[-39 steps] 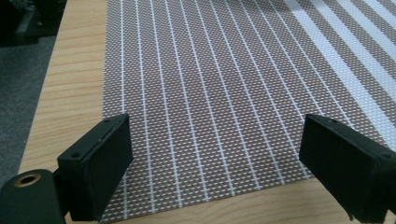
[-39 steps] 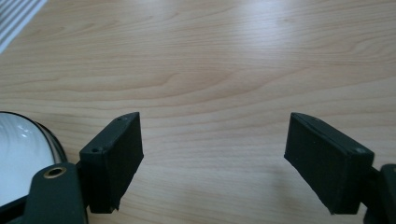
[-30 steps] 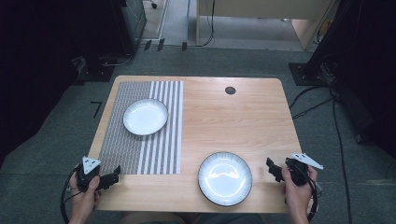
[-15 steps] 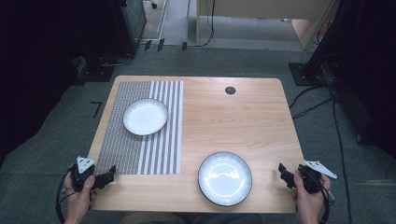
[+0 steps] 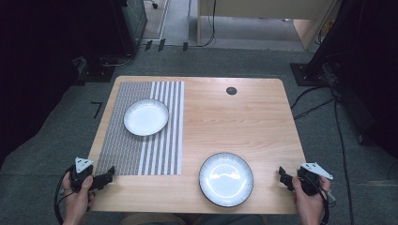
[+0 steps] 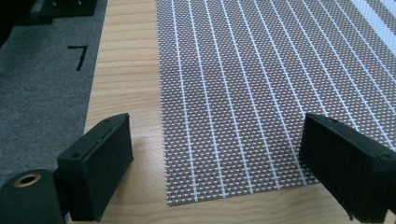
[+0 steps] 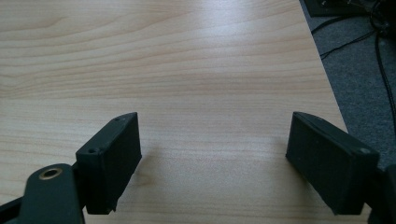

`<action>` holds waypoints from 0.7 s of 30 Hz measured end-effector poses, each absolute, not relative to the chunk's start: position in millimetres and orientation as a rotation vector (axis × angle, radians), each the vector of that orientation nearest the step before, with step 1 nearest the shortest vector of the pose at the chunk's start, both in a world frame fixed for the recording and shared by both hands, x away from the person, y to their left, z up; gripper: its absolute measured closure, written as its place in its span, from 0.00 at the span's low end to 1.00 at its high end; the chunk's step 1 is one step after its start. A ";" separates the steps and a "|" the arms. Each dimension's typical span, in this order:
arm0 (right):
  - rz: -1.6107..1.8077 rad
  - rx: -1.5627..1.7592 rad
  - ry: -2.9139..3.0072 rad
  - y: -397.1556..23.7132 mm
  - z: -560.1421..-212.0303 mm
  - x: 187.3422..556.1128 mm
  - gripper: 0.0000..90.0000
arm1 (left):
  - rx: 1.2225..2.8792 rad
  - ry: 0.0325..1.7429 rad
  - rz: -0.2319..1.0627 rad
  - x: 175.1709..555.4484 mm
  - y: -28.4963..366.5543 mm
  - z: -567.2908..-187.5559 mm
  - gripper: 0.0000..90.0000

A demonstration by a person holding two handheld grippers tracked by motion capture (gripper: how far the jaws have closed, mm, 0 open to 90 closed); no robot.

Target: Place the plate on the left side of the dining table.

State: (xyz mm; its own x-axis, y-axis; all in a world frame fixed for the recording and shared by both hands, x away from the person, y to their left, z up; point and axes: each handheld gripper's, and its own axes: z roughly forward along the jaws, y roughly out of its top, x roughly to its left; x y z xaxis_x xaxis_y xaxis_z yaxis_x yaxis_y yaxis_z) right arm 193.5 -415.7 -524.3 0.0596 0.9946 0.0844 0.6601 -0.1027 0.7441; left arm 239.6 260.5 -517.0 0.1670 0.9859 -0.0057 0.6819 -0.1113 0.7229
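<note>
Two plates [image 5: 146, 117] on wooden table [image 5: 234, 122]

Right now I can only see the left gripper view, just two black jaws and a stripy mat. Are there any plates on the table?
Observer: Yes, two. A white plate sits on the striped mat, farther up the table from your left gripper.
Operator: Where's the other one?
Observer: The dark-rimmed plate lies on bare wood near the front edge, between your left gripper and the right gripper.
Operator: Is that one holding anything?
Observer: No. Its jaws are wide open over the bare table, with nothing between them.
</note>
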 end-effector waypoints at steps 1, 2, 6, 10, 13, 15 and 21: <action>0.824 1.817 1.654 -415.2 -524.3 193.8 0.18 | 1.860 1.576 0.667 239.7 260.5 -517.1 0.10; 0.819 1.814 1.658 -414.6 -524.4 194.0 0.18 | 1.862 1.575 0.667 239.9 260.5 -517.2 0.10; 0.782 1.797 1.677 -411.5 -524.8 195.3 0.16 | 1.862 1.571 0.667 240.0 260.5 -517.5 0.10; 0.764 1.793 1.682 -409.8 -525.0 195.9 0.16 | 1.859 1.569 0.669 239.9 260.4 -517.9 0.10; 0.764 1.793 1.682 -409.8 -525.0 195.8 0.16 | 1.858 1.568 0.669 239.8 260.4 -518.0 0.10; 0.763 1.793 1.682 -409.8 -525.0 195.8 0.16 | 1.858 1.568 0.668 239.9 260.4 -518.0 0.10; 0.764 1.793 1.682 -409.8 -525.1 195.9 0.16 | 1.858 1.568 0.669 239.8 260.3 -518.1 0.10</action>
State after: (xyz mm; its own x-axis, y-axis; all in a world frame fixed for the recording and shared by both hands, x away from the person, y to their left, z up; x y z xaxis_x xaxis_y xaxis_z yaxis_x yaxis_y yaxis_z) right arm 195.9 -409.8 -525.1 0.0506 0.9983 0.0300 0.6797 -0.0564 0.7313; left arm 239.8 260.3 -518.1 0.1712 0.9852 -0.0069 0.6771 -0.1126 0.7272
